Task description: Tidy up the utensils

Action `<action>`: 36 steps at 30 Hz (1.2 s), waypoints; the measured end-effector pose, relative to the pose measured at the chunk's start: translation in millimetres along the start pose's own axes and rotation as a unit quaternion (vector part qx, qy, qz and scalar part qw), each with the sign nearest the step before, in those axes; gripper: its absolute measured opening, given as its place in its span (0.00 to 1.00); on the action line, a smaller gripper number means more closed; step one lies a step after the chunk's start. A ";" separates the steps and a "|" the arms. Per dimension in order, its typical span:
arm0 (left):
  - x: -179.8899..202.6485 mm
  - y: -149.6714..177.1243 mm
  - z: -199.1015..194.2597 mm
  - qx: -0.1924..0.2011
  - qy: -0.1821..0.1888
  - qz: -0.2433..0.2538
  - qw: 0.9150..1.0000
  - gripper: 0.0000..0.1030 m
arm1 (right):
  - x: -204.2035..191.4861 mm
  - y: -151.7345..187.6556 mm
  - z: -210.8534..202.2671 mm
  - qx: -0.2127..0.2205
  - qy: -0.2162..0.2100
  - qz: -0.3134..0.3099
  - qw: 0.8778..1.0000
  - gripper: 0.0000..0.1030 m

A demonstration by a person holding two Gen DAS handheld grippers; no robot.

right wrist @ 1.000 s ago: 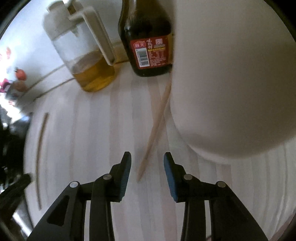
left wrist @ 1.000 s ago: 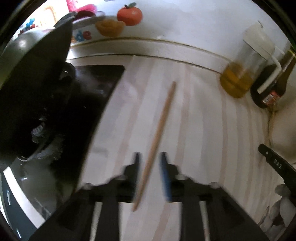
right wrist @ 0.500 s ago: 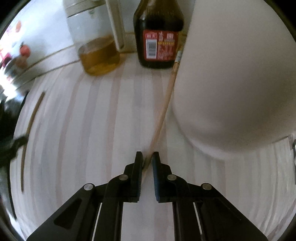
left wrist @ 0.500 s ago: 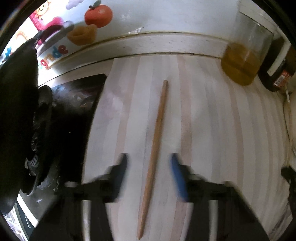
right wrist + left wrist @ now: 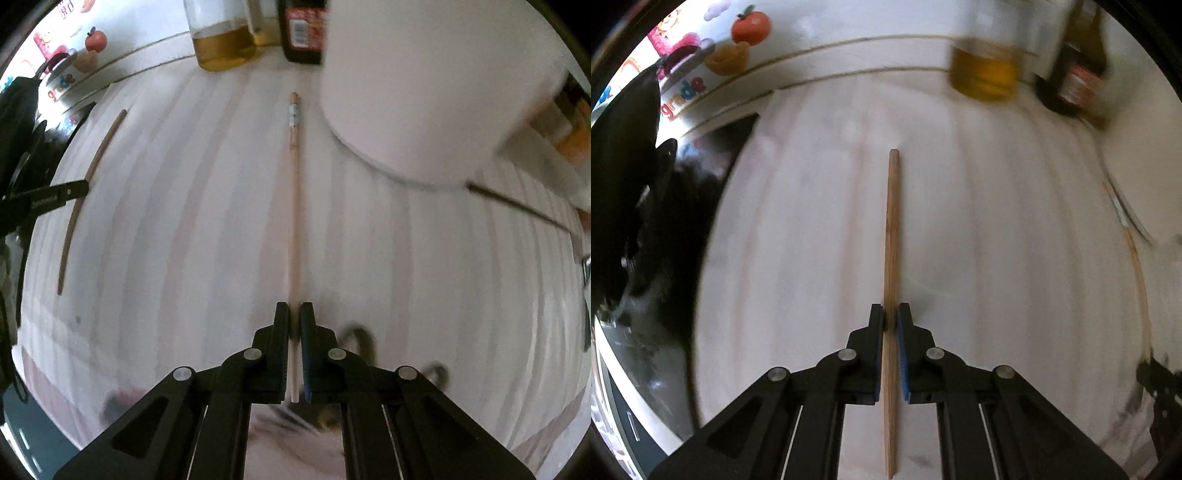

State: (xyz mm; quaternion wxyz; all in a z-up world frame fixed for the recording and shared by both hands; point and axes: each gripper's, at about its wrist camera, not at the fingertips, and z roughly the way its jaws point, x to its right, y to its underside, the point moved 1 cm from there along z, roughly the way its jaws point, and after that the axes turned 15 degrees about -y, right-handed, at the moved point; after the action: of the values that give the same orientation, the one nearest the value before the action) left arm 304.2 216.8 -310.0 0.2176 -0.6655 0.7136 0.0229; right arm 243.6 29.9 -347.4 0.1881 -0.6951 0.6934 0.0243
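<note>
My left gripper [image 5: 890,314] is shut on a brown wooden chopstick [image 5: 892,229] that runs straight ahead between its fingers, above the pale striped counter [image 5: 997,258]. My right gripper [image 5: 294,314] is shut on a paler chopstick [image 5: 294,177] with a light band near its far end. The brown chopstick [image 5: 79,206] and the left gripper's finger [image 5: 48,197] also show at the left of the right wrist view. The pale chopstick [image 5: 1137,258] shows faintly at the right of the left wrist view.
A jug of yellow oil [image 5: 221,40] and a dark sauce bottle [image 5: 303,33] stand at the back by the wall. A big white rounded vessel [image 5: 436,92] fills the right. A black wok and stove [image 5: 635,206] sit on the left.
Both grippers have closed on their chopsticks. The left one was open around the brown chopstick half a second ago. The right chopstick has come away from the white vessel and now points straight ahead.
</note>
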 end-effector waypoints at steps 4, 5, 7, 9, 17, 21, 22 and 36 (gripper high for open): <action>35.0 33.0 -24.0 -0.024 0.019 -0.005 1.000 0.05 | 25.8 27.5 -11.5 -0.015 -0.006 -0.001 1.000 0.06; 44.6 40.6 -30.2 -0.032 0.027 -0.007 0.999 0.05 | 32.8 34.8 -14.5 -0.020 -0.007 -0.001 1.000 0.06; 65.6 54.4 -43.2 -0.043 0.040 -0.006 0.998 0.05 | 50.3 51.5 -23.3 -0.028 -0.011 0.005 1.000 0.07; 90.0 68.2 -56.2 -0.053 0.048 -0.002 0.997 0.05 | 70.5 68.8 -32.9 -0.034 -0.019 0.020 0.999 0.06; 135.7 83.2 -80.1 -0.073 0.056 0.007 0.996 0.07 | 123.9 92.0 -49.6 -0.074 -0.067 0.061 0.993 0.06; 144.7 63.5 -78.0 -0.084 0.060 0.003 0.995 0.13 | 141.0 70.3 -62.5 -0.076 -0.092 0.074 0.990 0.11; 150.5 57.6 -80.3 -0.082 0.062 0.004 0.995 0.15 | 146.1 61.9 -67.4 -0.067 -0.093 0.075 0.991 0.18; 161.9 11.6 -70.7 -0.068 0.049 0.026 0.996 0.19 | 136.7 -50.2 -10.5 -0.097 -0.031 0.053 0.993 0.23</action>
State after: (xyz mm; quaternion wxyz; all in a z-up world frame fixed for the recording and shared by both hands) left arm 270.1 43.2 -304.2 0.1361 -0.6604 0.7371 0.0447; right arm 295.1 -105.3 -366.6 0.1396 -0.6716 0.7171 0.1234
